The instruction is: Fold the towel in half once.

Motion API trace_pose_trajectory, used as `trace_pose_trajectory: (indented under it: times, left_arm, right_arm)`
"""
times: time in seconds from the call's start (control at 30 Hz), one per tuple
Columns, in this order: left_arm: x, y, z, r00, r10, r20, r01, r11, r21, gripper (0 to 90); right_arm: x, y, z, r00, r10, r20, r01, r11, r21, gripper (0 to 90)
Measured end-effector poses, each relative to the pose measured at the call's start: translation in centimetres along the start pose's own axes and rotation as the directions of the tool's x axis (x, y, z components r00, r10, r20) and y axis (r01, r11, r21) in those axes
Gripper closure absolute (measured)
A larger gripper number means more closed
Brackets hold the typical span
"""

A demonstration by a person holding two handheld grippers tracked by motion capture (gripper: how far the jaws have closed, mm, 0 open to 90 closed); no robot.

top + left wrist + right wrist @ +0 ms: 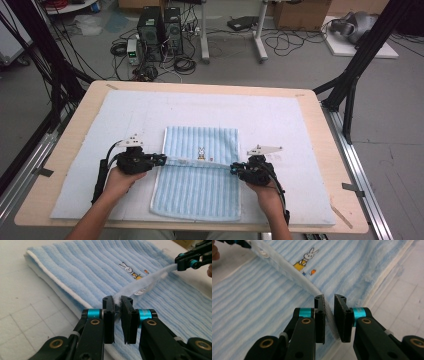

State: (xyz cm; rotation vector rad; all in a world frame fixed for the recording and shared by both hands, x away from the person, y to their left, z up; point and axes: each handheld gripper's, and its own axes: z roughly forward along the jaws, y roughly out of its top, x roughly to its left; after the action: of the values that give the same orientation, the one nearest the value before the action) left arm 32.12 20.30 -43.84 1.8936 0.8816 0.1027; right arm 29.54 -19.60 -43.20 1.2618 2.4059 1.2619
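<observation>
A light blue striped towel (200, 192) with a small rabbit picture (201, 152) lies folded on the white mat. Its upper layer's edge (200, 162) is lifted and pulled taut between the two grippers. My left gripper (162, 160) is shut on the edge's left end; in the left gripper view the jaws (118, 306) pinch the white-blue fold. My right gripper (234, 170) is shut on the right end, and in the right gripper view the fold runs in between its jaws (329, 305). Each gripper view shows the other gripper far off (186, 262) (239, 243).
The white mat (280, 125) covers most of the wooden table (75, 130). Black frame posts (350, 85) stand at both sides. On the floor behind are computer towers (160, 32), cables and cardboard boxes (300, 15).
</observation>
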Motion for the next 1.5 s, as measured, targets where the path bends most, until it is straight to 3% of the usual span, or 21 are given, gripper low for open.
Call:
trace_pose_trajectory:
  times: [0.13,0.27,0.37,0.47,0.57,0.67,0.73,0.87,0.97,1.03,1.1,1.3,1.5]
  left_arm:
    - [-0.5,-0.5,-0.6,0.9999,-0.016,0.007,0.016,0.9998,0.011,74.1]
    - [-0.7,-0.5,-1.5,0.9963,-0.085,-0.012,0.084,0.9951,-0.053,53.7]
    - [-0.5,-0.6,-2.0,0.9943,-0.101,-0.033,0.099,0.9927,-0.07,51.0]
    - [-0.7,-0.7,-1.9,0.9942,-0.094,-0.054,0.09,0.9942,-0.058,50.7]
    - [-0.9,-0.9,-1.5,0.9946,-0.09,-0.052,0.088,0.9952,-0.042,50.4]
    - [-1.3,-1.0,-1.0,0.9942,-0.075,-0.076,0.074,0.9971,-0.02,49.8]
    - [-1.6,-1.1,-0.6,0.9952,-0.063,-0.075,0.062,0.998,-0.009,49.5]
    - [-2.3,-1.5,0.3,0.9949,-0.007,-0.1,0.012,0.9988,0.047,51.2]
    - [-2.6,-2.1,0.8,0.9872,0.053,-0.15,-0.042,0.9963,0.076,65.2]
    - [-2.7,-2.2,0.7,0.9862,0.053,-0.157,-0.043,0.997,0.064,76.7]
    - [-2.7,-2.2,0.6,0.987,0.052,-0.152,-0.044,0.9973,0.058,80.4]
    - [-2.6,-1.9,-0.1,0.9926,0.03,-0.118,-0.028,0.9995,0.014,82.1]
    - [-2.6,-1.9,-1.4,0.9973,0.009,-0.073,-0.011,0.9998,-0.017,81.7]
  right_arm:
    - [0.6,-1.1,-0.6,1.0,0.0,0.007,0.0,1.0,0.013,65.3]
    - [0.8,-1.4,-2.3,0.9988,0.042,0.026,-0.04,0.997,-0.068,51.6]
    - [0.5,-1.6,-3.4,0.9935,0.065,0.094,-0.056,0.993,-0.1,56.5]
    - [0.3,-2.0,-3.5,0.986,0.081,0.146,-0.068,0.994,-0.09,61.9]
    - [0.6,-2.0,-3.2,0.9853,0.073,0.155,-0.061,0.995,-0.079,61.8]
    - [0.7,-1.7,-2.5,0.9833,0.069,0.169,-0.059,0.996,-0.062,59.8]
    - [1.1,-1.6,-1.9,0.9825,0.049,0.18,-0.045,0.999,-0.025,58.6]
    - [1.9,-1.5,-0.6,0.9785,-0.006,0.206,-0.003,0.999,0.043,59.9]
    - [2.2,-1.6,0.1,0.9721,-0.047,0.23,0.028,0.996,0.087,69.8]
    - [2.1,-1.8,0.2,0.9747,-0.036,0.221,0.023,0.998,0.064,75.3]
    - [2.1,-1.9,0.1,0.974,-0.036,0.224,0.024,0.998,0.055,78.3]
    - [2.3,-1.8,-0.6,0.9732,-0.047,0.225,0.043,0.999,0.025,79.8]
    - [2.9,-1.8,-1.6,0.9799,-0.048,0.194,0.047,0.999,0.006,80.1]
